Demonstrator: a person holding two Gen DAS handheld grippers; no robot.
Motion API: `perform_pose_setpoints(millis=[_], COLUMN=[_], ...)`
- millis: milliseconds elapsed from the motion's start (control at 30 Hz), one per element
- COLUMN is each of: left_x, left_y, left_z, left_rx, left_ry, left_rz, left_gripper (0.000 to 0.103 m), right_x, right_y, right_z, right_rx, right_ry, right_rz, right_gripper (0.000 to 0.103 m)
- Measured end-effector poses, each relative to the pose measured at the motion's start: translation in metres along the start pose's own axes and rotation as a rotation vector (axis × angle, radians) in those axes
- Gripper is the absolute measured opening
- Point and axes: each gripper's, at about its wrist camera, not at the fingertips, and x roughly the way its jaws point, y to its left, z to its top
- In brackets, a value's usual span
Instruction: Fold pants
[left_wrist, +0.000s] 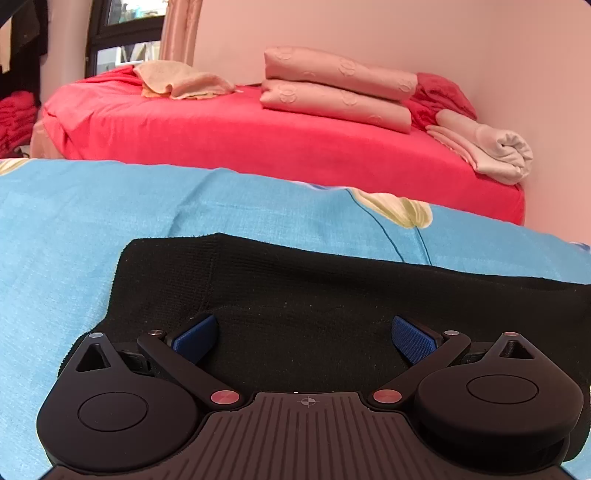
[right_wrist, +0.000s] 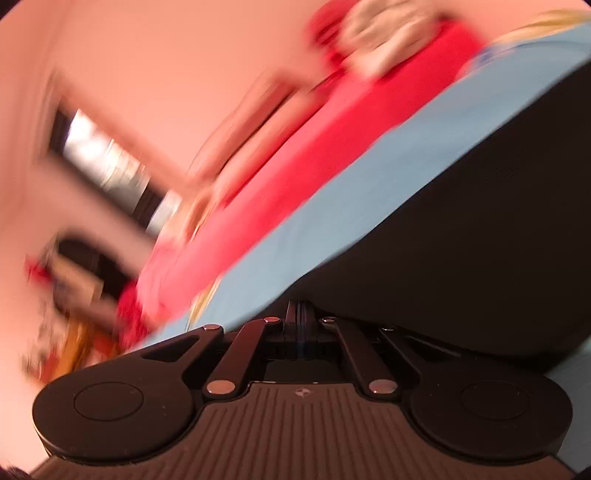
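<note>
The black pants (left_wrist: 332, 295) lie flat on a blue sheet (left_wrist: 92, 229), right under and ahead of the left gripper (left_wrist: 303, 338). Its jaws stand wide apart, and the blue-padded fingers (left_wrist: 195, 338) hang just over the knit cloth with nothing between them; whether the tips touch the fabric cannot be told. The far edge of the pants runs across ahead of the fingers, with one corner ahead and to the left.

In the right wrist view, which is heavily smeared and tilted, the pants (right_wrist: 498, 240) fill the space ahead and to the right of the right gripper (right_wrist: 300, 314). Its jaws are pressed together, the two fingers meeting in a thin upright line at the edge of the dark cloth. Whether any fabric is pinched between them cannot be told.

The only marking on either tool is a small round crosshair emblem (left_wrist: 307, 401) on the ribbed body; no writing can be read.

Beyond the blue sheet, ahead of the left gripper, is a bed with a red cover (left_wrist: 258, 140). On it lie folded pink bedding (left_wrist: 340, 88), a rumpled peach towel (left_wrist: 181, 83) and a rolled pale cloth (left_wrist: 491, 151) by the pink wall (left_wrist: 443, 37).
</note>
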Motion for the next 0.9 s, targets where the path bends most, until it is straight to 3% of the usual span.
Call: perform_pose_setpoints(millis=[33, 167, 233, 267, 300, 333, 400, 567, 633, 700, 867, 900], left_x=[0.000, 0.001, 0.001, 0.001, 0.001, 0.001, 0.001, 0.001, 0.001, 0.001, 0.001, 0.001], left_y=[0.000, -0.002, -0.003, -0.004, -0.004, -0.004, -0.006, -0.009, -0.009, -0.009, -0.008, -0.008], left_z=[0.000, -0.001, -0.001, -0.001, -0.001, -0.001, -0.001, -0.002, -0.002, -0.002, -0.002, -0.002], left_rx=[0.000, 0.009, 0.014, 0.016, 0.018, 0.020, 0.025, 0.044, 0.044, 0.045, 0.048, 0.049], left_ry=[-0.001, -0.001, -0.002, -0.002, -0.002, -0.002, -0.001, -0.001, -0.001, -0.001, 0.000, 0.000], left_rz=[0.000, 0.011, 0.017, 0.020, 0.022, 0.024, 0.031, 0.050, 0.049, 0.051, 0.052, 0.052], left_gripper=[0.103, 0.103, 0.103, 0.103, 0.103, 0.103, 0.103, 0.103, 0.103, 0.103, 0.103, 0.103], right_x=[-0.010, -0.042, -0.057, -0.064, -0.074, -0.075, -0.064, -0.008, 0.009, 0.016, -0.026, -0.034], right_y=[-0.011, -0.062, -0.061, -0.060, -0.058, -0.048, -0.027, 0.032, 0.039, 0.034, -0.020, -0.029], right_z=[0.010, 0.037, 0.042, 0.043, 0.045, 0.041, 0.026, -0.014, -0.013, -0.005, 0.033, 0.038], right_rx=[0.022, 0.140, 0.166, 0.169, 0.170, 0.152, 0.064, -0.158, -0.229, -0.255, 0.040, 0.079], right_ry=[-0.057, -0.231, -0.365, -0.429, -0.473, -0.492, -0.414, -0.083, -0.027, -0.055, -0.258, -0.291], right_rz=[-0.067, -0.156, -0.312, -0.367, -0.409, -0.422, -0.349, -0.152, -0.178, -0.215, -0.295, -0.316], right_gripper=[0.000, 0.000, 0.004, 0.011, 0.031, 0.044, 0.045, 0.053, 0.052, 0.049, 0.045, 0.038])
